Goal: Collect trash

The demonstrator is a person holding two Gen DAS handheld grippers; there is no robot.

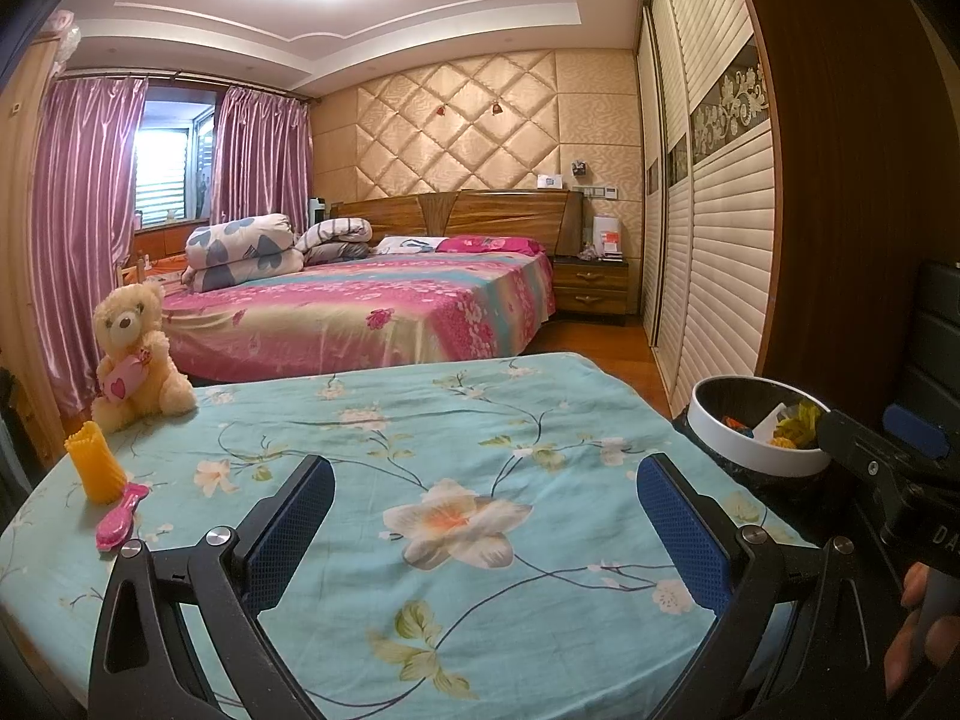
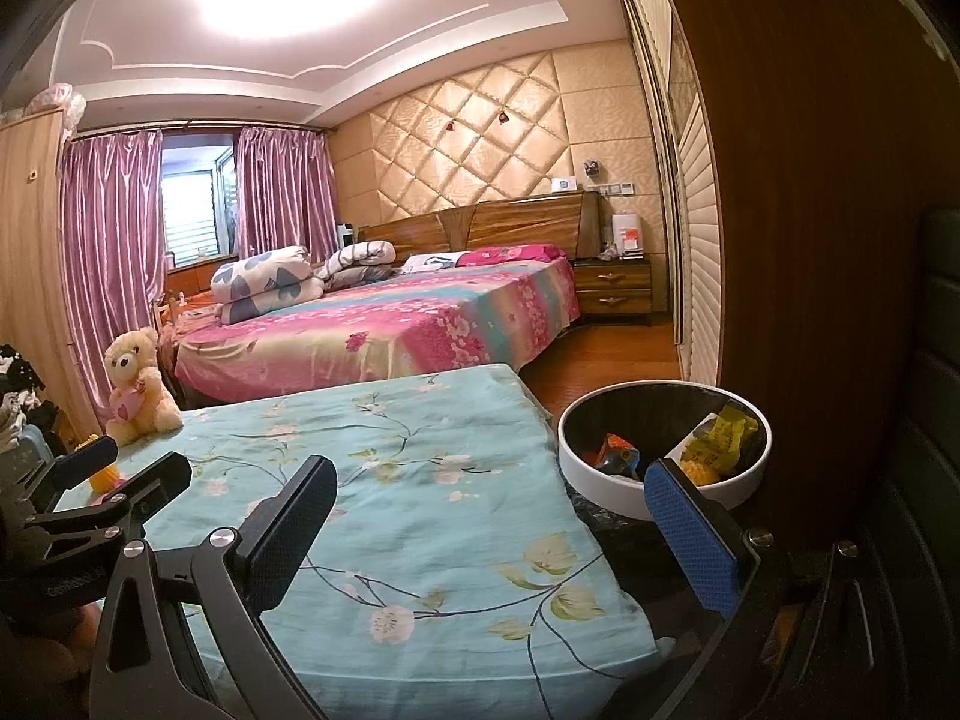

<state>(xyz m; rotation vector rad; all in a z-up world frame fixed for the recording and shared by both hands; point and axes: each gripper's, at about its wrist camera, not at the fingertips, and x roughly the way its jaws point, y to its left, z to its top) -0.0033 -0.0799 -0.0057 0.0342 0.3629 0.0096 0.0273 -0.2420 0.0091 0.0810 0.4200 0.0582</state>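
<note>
Am holding left gripper (image 1: 483, 531) wide, empty, over counter (image 1: 372, 420) cloth. Right gripper (image 2: 492, 540) also gaping, empty, hanging at counter edge beside bin (image 2: 660, 498). Wrappers (image 2: 720, 438) already lying inside bin. Am judging them light, crinkly, slippery: pinch at folded edge. Am seeing no loose trash; comb (image 1: 117, 522), yellow cup (image 1: 96, 462), teddy (image 1: 135, 354) sitting far left.

A teddy bear (image 1: 135, 354) sits at the far left corner of the counter (image 1: 420, 450), which wears a teal floral cloth. Near it stand a yellow cup (image 1: 96, 462) and, just beside that, a pink brush (image 1: 123, 516). Beyond lies a bed (image 1: 360, 312) with folded quilts (image 1: 240, 252). Purple curtains (image 1: 78, 228) frame the window (image 1: 171, 174); a wardrobe (image 1: 714, 210) lines the right wall.
</note>
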